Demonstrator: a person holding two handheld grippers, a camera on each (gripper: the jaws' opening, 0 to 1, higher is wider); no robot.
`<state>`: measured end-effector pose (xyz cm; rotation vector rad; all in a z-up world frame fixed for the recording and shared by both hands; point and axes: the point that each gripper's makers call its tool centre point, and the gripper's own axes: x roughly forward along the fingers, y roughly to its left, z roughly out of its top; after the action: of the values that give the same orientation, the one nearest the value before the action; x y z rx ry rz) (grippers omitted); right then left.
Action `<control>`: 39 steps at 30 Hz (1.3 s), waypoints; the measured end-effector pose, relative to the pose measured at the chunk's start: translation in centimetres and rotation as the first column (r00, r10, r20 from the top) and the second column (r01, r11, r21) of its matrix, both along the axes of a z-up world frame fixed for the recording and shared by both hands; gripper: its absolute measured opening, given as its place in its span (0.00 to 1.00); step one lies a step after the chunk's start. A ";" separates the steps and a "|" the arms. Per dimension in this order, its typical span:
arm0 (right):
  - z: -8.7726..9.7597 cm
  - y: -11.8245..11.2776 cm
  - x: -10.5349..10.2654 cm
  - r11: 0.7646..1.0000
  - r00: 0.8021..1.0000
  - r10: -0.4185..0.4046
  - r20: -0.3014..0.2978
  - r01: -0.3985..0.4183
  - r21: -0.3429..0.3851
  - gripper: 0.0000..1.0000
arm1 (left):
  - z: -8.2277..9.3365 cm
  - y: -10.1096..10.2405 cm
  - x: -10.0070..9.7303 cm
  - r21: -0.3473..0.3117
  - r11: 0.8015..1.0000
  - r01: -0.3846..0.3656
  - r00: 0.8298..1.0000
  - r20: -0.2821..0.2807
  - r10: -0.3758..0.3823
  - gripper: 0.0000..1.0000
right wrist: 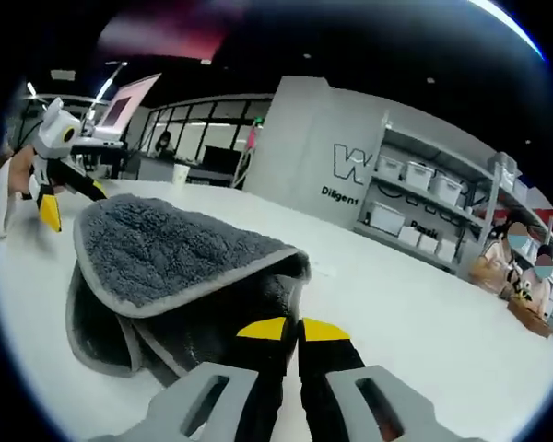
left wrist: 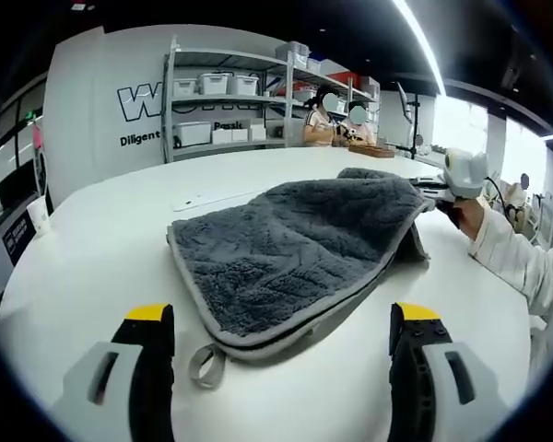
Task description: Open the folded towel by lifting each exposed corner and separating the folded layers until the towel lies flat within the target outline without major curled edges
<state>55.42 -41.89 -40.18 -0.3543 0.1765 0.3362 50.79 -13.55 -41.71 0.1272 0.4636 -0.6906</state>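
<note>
Left gripper view: the folded towel [left wrist: 300,262], grey with a paler bound edge, lies on the white tabletop [left wrist: 111,249] directly ahead of the left gripper [left wrist: 281,318]. Its jaws stand wide apart and hold nothing. The near folded corner, with its small hanging loop [left wrist: 205,365], sits between the two yellow tips and just short of them, slightly toward the left-hand jaw. The far end of the towel is raised off the tabletop, where the right gripper [left wrist: 453,189] is seen at that edge, a person's sleeve [left wrist: 511,253] behind it. The towel's long axis runs from the near corner away toward that raised end.

Right gripper view: the right gripper [right wrist: 290,329] has its jaws drawn together on the towel [right wrist: 157,253]; an upper layer is lifted and curls over dark lower layers, so the fold is partly parted. The left gripper [right wrist: 55,147] shows at the far side, apart from the cloth.

Judgement: the right gripper already has its corner. The left gripper is the nearer to the free near corner, which lies straight ahead of its open jaws; a short forward advance would likely bring that corner between them.
</note>
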 end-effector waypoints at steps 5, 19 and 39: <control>-0.7 -0.5 0.5 0.998 1.000 -0.028 0.001 0.028 -0.062 0.00 | 0.0 0.0 0.0 -0.002 1.000 0.001 1.000 0.000 -0.001 0.96; -2.4 -1.3 1.2 0.991 0.997 -0.060 -0.046 0.054 -0.125 0.00 | -0.1 0.0 0.0 -0.001 1.000 0.003 1.000 -0.005 -0.003 0.95; -1.3 -5.6 0.8 0.971 0.974 -0.222 -0.053 0.216 -0.105 0.53 | -0.3 -0.1 -0.2 0.007 1.000 0.008 1.000 -0.013 -0.008 0.95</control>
<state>56.19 -47.52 -41.45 -0.4179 0.2940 0.1208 50.62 -13.69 -41.98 0.1310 0.4778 -0.6983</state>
